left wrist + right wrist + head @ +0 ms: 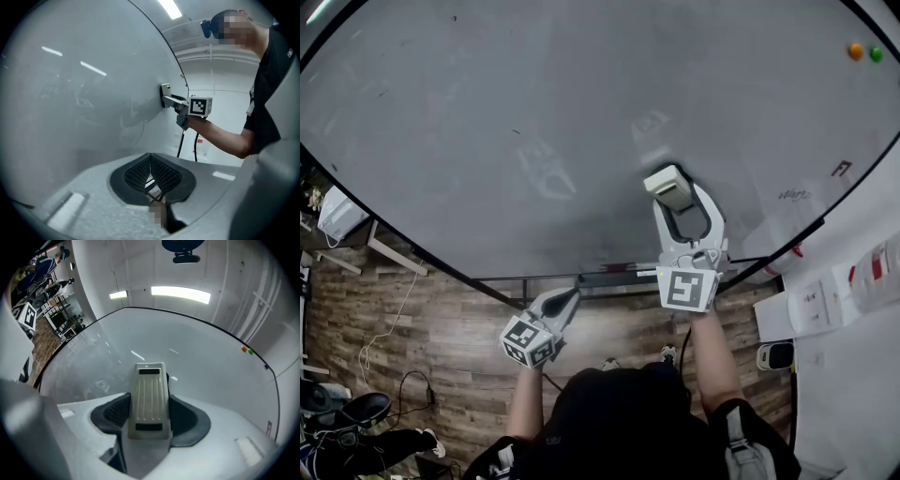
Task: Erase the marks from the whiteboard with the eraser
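Note:
A large whiteboard (534, 112) fills the head view. My right gripper (673, 192) is shut on a pale grey eraser (668, 187) and presses it against the board's lower middle. The eraser (149, 399) sits lengthwise between the jaws in the right gripper view. Small dark marks (841, 169) remain near the board's right edge, and faint smudges (544, 169) show left of the eraser. My left gripper (565, 298) hangs below the board's bottom edge, shut with nothing in it; its pads (151, 174) meet. The left gripper view shows the right gripper (168, 99) holding the eraser (165, 89) on the board.
An orange magnet (855, 51) and a green magnet (876, 53) stick at the board's upper right. A tray rail (609, 277) runs under the board. White wall fittings (811, 305) stand at the right. Cables (394, 375) and shoes lie on the wooden floor at the left.

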Demonstrator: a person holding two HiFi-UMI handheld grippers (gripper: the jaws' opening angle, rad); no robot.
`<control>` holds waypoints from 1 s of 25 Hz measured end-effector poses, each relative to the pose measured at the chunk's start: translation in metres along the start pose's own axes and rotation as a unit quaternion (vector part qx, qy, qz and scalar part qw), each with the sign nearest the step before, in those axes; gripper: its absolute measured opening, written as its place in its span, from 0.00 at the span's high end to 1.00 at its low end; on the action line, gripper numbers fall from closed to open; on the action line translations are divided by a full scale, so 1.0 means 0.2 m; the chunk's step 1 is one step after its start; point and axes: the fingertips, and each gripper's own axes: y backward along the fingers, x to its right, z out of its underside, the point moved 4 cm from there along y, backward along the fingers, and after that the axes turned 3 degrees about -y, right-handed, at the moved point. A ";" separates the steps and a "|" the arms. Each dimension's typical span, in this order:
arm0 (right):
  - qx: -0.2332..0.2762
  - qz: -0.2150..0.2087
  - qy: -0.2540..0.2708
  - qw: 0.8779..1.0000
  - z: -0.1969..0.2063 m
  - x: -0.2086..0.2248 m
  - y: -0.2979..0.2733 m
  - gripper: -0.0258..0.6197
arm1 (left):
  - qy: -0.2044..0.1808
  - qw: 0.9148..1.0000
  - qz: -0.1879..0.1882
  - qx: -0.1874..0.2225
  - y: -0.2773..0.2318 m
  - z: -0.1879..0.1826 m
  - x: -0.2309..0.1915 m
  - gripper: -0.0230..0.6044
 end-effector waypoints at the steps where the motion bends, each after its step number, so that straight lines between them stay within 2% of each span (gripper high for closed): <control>1: 0.004 -0.005 0.002 1.000 -0.02 -0.03 -0.01 0.56 | 0.001 1.000 -0.004 0.002 0.02 0.00 0.00 0.94; 9: 0.033 -0.057 0.004 0.998 -0.24 -0.34 -0.11 0.57 | 0.014 0.999 -0.047 0.017 0.22 0.01 -0.05 0.94; 16: 0.060 -0.122 0.015 0.991 -0.35 -0.62 -0.18 0.56 | 0.024 0.995 -0.097 0.027 0.40 0.04 -0.09 0.94; 21: 0.063 -0.128 0.006 0.990 -0.37 -0.65 -0.18 0.56 | 0.028 0.993 -0.114 0.030 0.49 0.05 -0.10 0.94; 25: 0.064 -0.139 0.003 0.988 -0.38 -0.65 -0.18 0.56 | 0.037 0.993 -0.108 0.044 0.47 0.03 -0.10 0.94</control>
